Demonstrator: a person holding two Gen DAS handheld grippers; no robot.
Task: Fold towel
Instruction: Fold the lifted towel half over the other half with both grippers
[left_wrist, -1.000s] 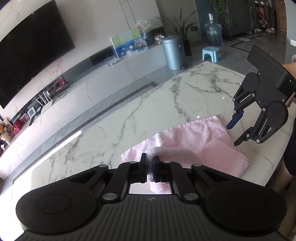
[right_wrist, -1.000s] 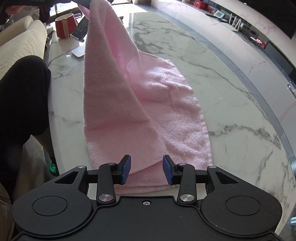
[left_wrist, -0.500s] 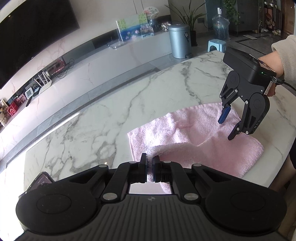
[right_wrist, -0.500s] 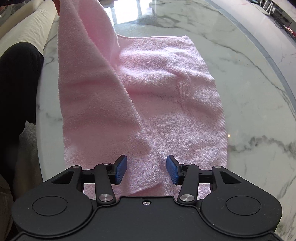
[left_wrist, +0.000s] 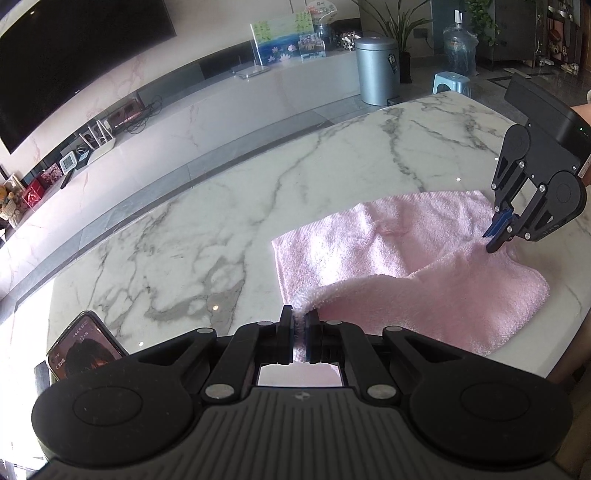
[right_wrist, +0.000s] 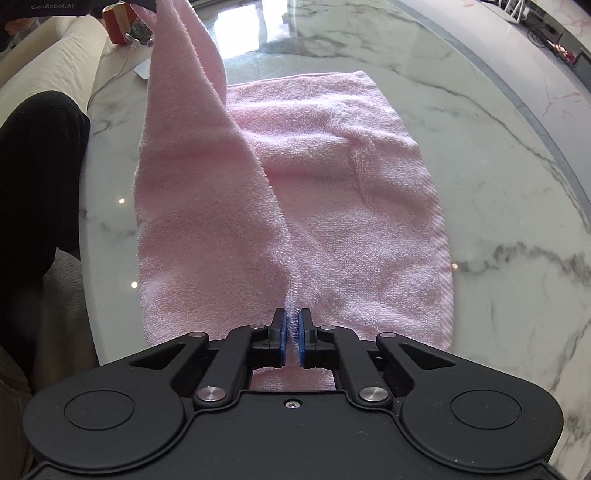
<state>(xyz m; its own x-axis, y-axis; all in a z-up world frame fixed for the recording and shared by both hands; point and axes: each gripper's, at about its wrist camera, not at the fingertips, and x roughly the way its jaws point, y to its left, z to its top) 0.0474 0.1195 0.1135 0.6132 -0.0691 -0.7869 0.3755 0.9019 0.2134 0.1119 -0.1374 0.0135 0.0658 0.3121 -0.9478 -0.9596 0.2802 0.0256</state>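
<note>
- "GenRobot.AI" reads on my left claw's body, top of right wrist view.
- My left claw tilts downward, pinched tight on a lifted pink towel corner.
- My right claw points steeply down, clamped on the towel's raised fold edge.
- Towel lies half-folded on the marble desk.
- Phone on desk, left; text unreadable.

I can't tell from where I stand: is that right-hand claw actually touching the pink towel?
Touching. The right wrist view shows the right gripper shut on the pink towel, a ridge of cloth pinched between its blue pads.
</note>
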